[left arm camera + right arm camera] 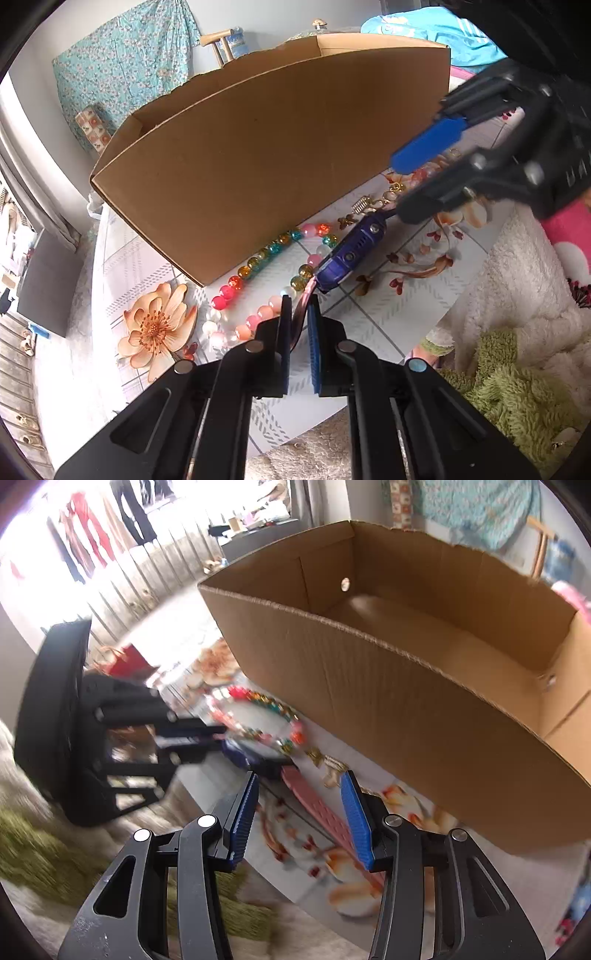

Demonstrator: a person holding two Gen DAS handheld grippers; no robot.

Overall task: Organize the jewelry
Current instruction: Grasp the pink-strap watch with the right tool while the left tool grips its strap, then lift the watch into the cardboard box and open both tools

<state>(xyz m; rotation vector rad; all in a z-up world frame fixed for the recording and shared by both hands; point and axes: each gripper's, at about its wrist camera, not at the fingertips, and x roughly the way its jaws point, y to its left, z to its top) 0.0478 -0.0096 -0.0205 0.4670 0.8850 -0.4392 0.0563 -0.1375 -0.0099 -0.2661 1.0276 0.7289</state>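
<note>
Your left gripper [298, 321] has its ribbed blue pads squeezed almost flat together, pinching the thin pink strap end [300, 314] of the watch [351, 253]. Off to its left on the tablecloth [388, 317] there's a big printed peach flower [157, 328], glossy and flat. Just ahead of the fingertips, the bead necklace [258, 264] lies in a loop: round glassy beads in hot pink, amber, teal and milky white, running along the foot of the cardboard box [258, 147]. The box is plain brown corrugated card, open on top, sitting right behind the beads.

The watch body is a chunky, shiny purple-blue plastic block, lying ahead and slightly right of your left gripper, tilted away from it. Beyond it are a few small gold bits of jewelry [364, 203], too small to make out. On the right, fluffy white and shaggy green fabric [517, 387] hangs by the table edge.

Your right gripper [299, 805] sits about half open, holding nothing, though the other strap [321, 812] lies between its blue pads on the table, not touched. That one's pink rubbery stuff with rows of little holes, flat and long. From there the watch body is ahead-left, beads beyond it (blurry), and the box wall rises right alongside on the right.
</note>
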